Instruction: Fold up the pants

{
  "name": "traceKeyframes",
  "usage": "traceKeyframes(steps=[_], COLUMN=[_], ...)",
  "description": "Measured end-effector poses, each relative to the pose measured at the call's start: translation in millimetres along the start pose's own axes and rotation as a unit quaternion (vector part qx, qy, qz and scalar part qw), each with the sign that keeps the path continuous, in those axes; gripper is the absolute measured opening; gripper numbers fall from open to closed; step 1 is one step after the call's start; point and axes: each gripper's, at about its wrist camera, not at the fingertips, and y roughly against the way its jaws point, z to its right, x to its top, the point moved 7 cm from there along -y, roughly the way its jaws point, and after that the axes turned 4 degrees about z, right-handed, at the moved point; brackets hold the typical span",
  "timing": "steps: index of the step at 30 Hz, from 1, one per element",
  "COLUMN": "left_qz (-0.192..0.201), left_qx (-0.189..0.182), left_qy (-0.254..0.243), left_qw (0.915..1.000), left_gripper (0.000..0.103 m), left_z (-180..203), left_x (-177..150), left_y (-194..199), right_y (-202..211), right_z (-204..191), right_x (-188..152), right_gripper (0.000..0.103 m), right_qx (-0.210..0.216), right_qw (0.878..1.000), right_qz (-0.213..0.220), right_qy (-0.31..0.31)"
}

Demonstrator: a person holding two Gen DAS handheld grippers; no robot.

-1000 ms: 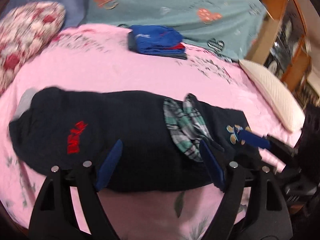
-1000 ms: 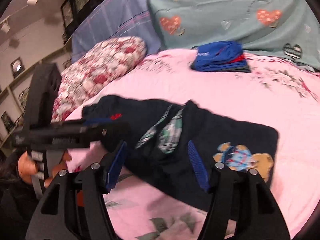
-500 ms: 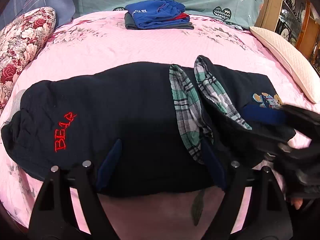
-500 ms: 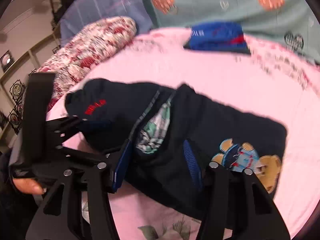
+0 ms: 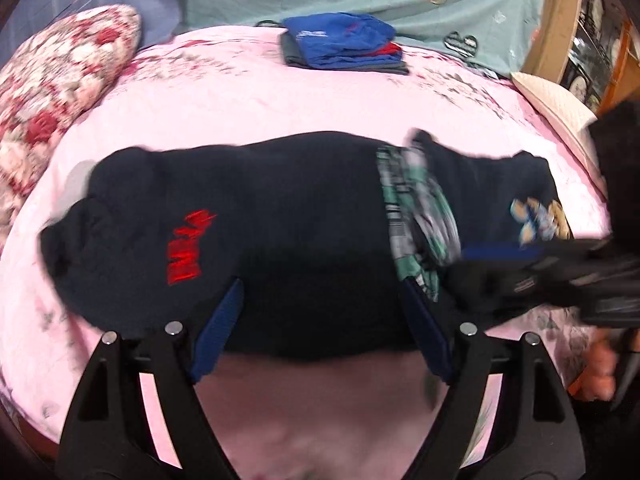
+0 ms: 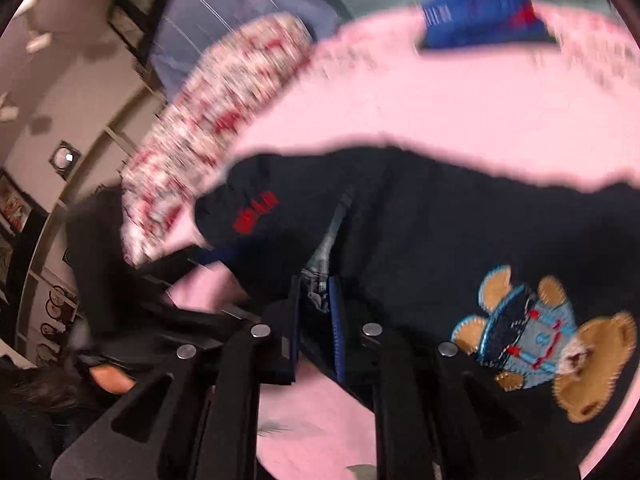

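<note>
Dark navy pants [image 5: 304,224] lie sideways on the pink bed, with red lettering at the left and a bear patch [image 5: 540,220] at the right. Their plaid-lined waistband [image 5: 416,216] is turned out. My left gripper [image 5: 324,324] is open and empty, just above the pants' near edge. My right gripper [image 6: 316,316] is shut on the pants [image 6: 440,232] at the plaid waistband edge. It also shows in the left wrist view [image 5: 560,272], blurred. The bear patch [image 6: 544,340] is to its right.
A folded blue and red clothes stack [image 5: 344,42] sits at the back of the bed. A floral pillow [image 5: 52,92] lies at the left and a cream pillow [image 5: 552,100] at the right. A wooden headboard frame [image 5: 560,16] stands at the far right.
My right gripper has closed from open onto the waistband edge and moved in low against the pants. My left gripper stays open near the pants' front edge.
</note>
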Motion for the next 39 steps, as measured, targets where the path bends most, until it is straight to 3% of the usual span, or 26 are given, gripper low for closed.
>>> traceKeyframes(steps=[3,5,6,8,10,13,15,19,23,24,27,28,32,34,36,39], left_qz=[0.004,0.007,0.008,0.010,0.011,0.000,0.010,0.017,0.025,0.030,0.040,0.041,0.052,0.065,0.076,0.093], left_qx=[-0.017,-0.033,-0.038,-0.062,-0.067,-0.075,-0.055,-0.043,-0.035,-0.036,-0.026,-0.034,-0.042,-0.045,-0.053,-0.071], left_qy=[0.033,0.074,0.109,0.189,0.258,0.321,0.322,0.363,0.382,0.382,0.370,0.367,0.354,0.338,0.320,0.273], left_qw=[0.9993,0.9967,0.9933,0.9799,0.9638,0.9441,0.9452,0.9306,0.9232,0.9229,0.9280,0.9285,0.9330,0.9379,0.9427,0.9547], left_gripper=[0.082,0.086,0.086,0.087,0.087,0.087,0.087,0.088,0.086,0.084,0.038,0.030,0.027,0.026,0.024,0.023], left_z=[-23.6,-45.7,-61.8,-93.0,-120.3,-136.0,-139.2,-148.6,-159.6,-160.3,-162.0,-161.5,-160.0,-154.9,-145.7,-117.4], left_x=[-6.4,-11.1,-13.8,-18.7,-23.8,-28.6,-22.4,-10.4,2.2,5.6,12.3,13.0,13.7,18.2,24.1,43.9], left_y=[22.6,38.4,45.0,53.3,52.7,37.7,30.1,19.3,6.6,4.6,0.9,0.4,8.5,14.8,22.7,38.4], right_y=[9.9,20.7,28.7,44.1,48.2,45.6,43.0,42.0,38.5,38.7,37.8,39.1,52.6,32.8,10.0,38.2], right_z=[-3.5,-11.9,-17.0,-24.0,-24.9,-18.4,-21.7,-28.5,-26.9,-26.2,-25.2,-25.2,-30.6,-19.8,-8.3,-11.2], right_x=[3.2,2.9,3.2,4.1,4.3,3.1,2.3,-2.0,-2.2,-2.3,-2.8,-3.8,5.3,3.3,-1.7,8.6], right_gripper=[0.023,0.057,0.063,0.080,0.089,0.089,0.089,0.089,0.089,0.089,0.089,0.089,0.089,0.089,0.089,0.089], right_qx=[0.025,0.037,0.040,0.045,0.048,0.028,0.019,0.008,0.004,0.003,-0.010,-0.015,-0.019,-0.050,-0.051,0.002], right_qw=[0.999,0.998,0.996,0.991,0.989,0.991,0.991,0.989,0.989,0.989,0.989,0.988,0.981,0.988,0.995,0.994], right_qz=[0.020,0.044,0.066,0.107,0.126,0.116,0.111,0.109,0.107,0.108,0.109,0.111,0.163,0.114,0.043,0.096], right_qy=[-0.001,0.021,0.037,0.060,0.064,0.059,0.071,0.099,0.100,0.099,0.101,0.103,0.105,0.092,0.068,0.047])
